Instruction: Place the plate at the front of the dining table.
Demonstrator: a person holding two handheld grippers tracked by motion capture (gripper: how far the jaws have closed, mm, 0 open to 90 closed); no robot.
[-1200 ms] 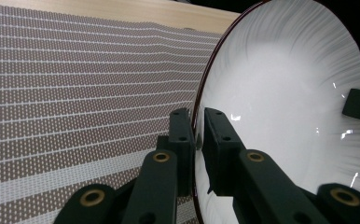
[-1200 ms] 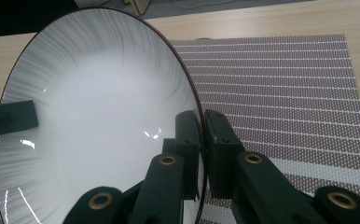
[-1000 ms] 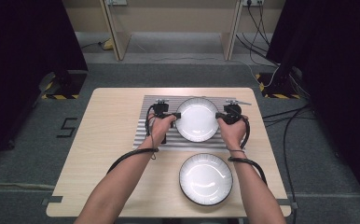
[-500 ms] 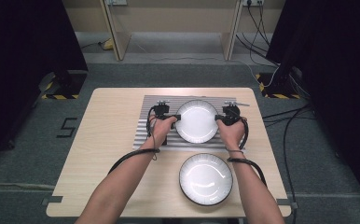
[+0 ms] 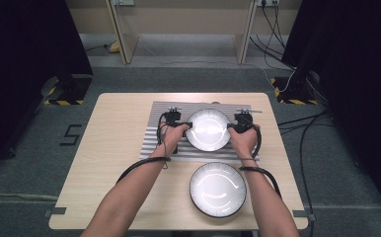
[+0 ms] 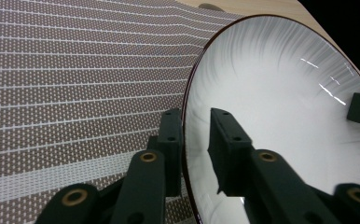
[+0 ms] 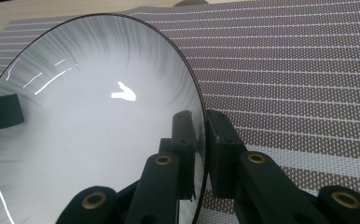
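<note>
Straddling plate [image 5: 208,129] rim, left gripper [image 5: 184,126] & right gripper [image 5: 230,127] just loosening; "5" [image 5: 71,134] on floor.

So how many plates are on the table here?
2. One plate lies on the striped mat, between the two claws; the other plate sits on the bare table, nearer the person. None looks hidden.

plate [image 5: 208,129] | white, dark-rimmed, glossy | flat on striped placemat [image 5: 156,128]

A dark "5" [image 5: 73,134] marks the grey floor [image 5: 25,163].
</note>
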